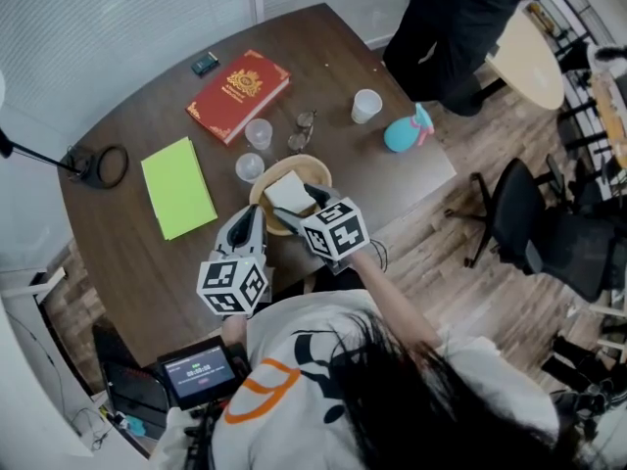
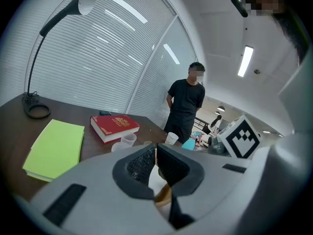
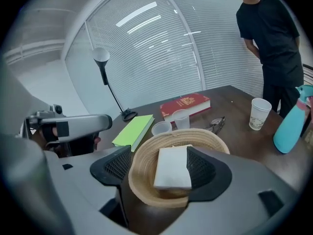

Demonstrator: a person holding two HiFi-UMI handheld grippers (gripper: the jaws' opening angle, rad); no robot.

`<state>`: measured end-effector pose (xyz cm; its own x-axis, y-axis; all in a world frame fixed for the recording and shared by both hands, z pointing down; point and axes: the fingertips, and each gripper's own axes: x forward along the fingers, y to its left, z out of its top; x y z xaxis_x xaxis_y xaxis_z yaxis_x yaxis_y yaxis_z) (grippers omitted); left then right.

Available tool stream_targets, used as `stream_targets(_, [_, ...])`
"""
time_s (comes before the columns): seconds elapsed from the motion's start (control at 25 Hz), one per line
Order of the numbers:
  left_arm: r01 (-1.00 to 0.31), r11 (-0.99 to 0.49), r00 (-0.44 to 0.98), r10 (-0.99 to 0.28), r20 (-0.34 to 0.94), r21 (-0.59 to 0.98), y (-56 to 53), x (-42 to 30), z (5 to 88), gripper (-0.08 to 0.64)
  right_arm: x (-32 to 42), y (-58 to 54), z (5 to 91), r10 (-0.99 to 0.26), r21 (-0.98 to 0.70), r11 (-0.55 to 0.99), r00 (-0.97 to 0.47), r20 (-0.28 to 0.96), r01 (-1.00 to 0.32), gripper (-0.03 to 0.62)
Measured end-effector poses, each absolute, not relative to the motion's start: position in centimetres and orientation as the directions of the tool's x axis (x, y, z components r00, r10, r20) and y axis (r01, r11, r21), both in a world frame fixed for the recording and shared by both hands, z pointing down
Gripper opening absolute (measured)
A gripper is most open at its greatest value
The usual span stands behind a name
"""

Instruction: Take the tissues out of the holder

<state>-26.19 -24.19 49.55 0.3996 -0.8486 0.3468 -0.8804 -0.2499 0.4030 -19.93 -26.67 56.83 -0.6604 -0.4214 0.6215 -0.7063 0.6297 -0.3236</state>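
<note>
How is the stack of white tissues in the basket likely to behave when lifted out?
The tissue stack looks like thin folded sheets, so it is probably light and floppy; a grip may lift only the top few. It lies loose in the woven basket, so it should come free, though the basket might shift.

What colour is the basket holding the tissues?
Tan, a woven basket; the right gripper view shows it best.

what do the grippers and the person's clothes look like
Both the left gripper and right gripper have light grey bodies, dark ribbed jaw pads, and a white cube with black square markers. The person wears a white top with orange and black print.
</note>
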Motion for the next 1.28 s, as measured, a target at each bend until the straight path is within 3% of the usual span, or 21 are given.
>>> stream_targets(0.2, [-0.874,-0.258,0.410,-0.846,0.340,0.413,-24.8,-26.4,49.5,0.005,-20.5,-27.0,58.6,-0.396,-0.279,0.649,-0.628,0.670,-0.707,0.377])
stream_targets(1.08, [-0.871,-0.229,0.389,-0.861,0.328,0.435,-25.4,-27.4,49.8,0.005,-21.1,-28.6,64.0,-0.206,-0.192,0.695,-0.447,0.870,-0.693,0.379])
stream_targets(1.28, [-0.872,-0.231,0.390,-0.860,0.328,0.432,-25.3,-27.3,49.8,0.005,-20.6,-28.7,65.1,-0.233,-0.091,0.716,-0.361,0.903,-0.692,0.379])
